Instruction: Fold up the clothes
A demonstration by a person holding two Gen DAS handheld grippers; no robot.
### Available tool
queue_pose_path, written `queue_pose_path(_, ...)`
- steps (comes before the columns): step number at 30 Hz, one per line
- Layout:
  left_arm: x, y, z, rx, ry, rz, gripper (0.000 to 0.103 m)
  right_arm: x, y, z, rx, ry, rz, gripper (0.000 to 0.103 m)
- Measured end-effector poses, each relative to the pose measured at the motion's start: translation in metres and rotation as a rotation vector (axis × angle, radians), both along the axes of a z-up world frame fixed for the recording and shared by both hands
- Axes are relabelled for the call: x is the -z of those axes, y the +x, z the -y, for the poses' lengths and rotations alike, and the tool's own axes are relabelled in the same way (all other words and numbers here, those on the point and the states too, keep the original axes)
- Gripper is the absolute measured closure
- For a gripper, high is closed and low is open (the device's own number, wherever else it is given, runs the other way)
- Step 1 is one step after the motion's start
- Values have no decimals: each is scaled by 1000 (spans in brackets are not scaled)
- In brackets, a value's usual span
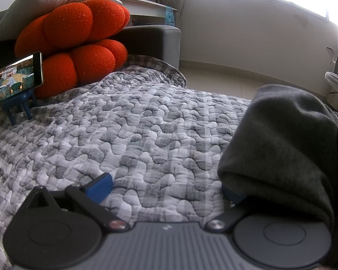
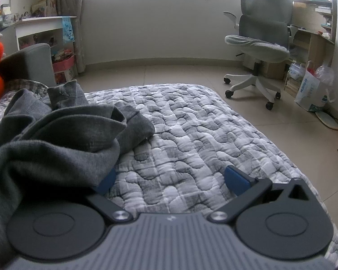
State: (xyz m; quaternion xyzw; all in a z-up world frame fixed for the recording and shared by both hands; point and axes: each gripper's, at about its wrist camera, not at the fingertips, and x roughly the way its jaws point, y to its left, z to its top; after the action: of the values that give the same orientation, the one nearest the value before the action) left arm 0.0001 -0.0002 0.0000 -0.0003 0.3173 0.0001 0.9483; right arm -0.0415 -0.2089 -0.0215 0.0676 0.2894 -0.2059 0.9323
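My left tool (image 1: pixel 166 190): fingers spread wide apart, clamped on nothing; the grey garment (image 1: pixel 288 148) drapes over its right finger, hiding most of the blue pad. My right tool (image 2: pixel 171 181): fingers likewise wide apart, the same garment (image 2: pixel 63 139) heaped over its left finger. The garment lies crumpled between the two tools on the quilted bed cover (image 1: pixel 128 132).

Left view only: one phone (image 1: pixel 17 77) on a blue stand (image 1: pixel 19 109), one orange knot cushion (image 1: pixel 78 49), one grey pillow above it. Right view only: one office chair (image 2: pixel 261 38), one desk, one white bag (image 2: pixel 311 90) on the floor.

Open quilt ahead of both tools. Bed edge runs along my right; bare tile floor beyond.
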Motion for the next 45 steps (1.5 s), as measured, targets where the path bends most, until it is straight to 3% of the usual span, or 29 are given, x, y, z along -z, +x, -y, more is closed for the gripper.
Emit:
queue_pose_path(30, -2, 2, -1, 4, 14, -10, 0, 0, 2, 6, -28, 17, -2, 0)
queue_pose_path(34, -13, 3, 2, 13, 59, -91, 0, -1, 0, 13, -60, 38, 8, 0)
queue_pose_path(39, -35, -2, 3, 83, 109, -256, 0, -3, -3, 18, -97, 64, 19, 0)
queue_pose_path(42, -50, -8, -13, 131, 71, -235, 0, -4, -3, 16, -113, 56, -3, 0)
queue_pose_path(45, -62, -8, -30, 164, -8, -218, 0, -12, 2, 16, -150, 43, -101, 0)
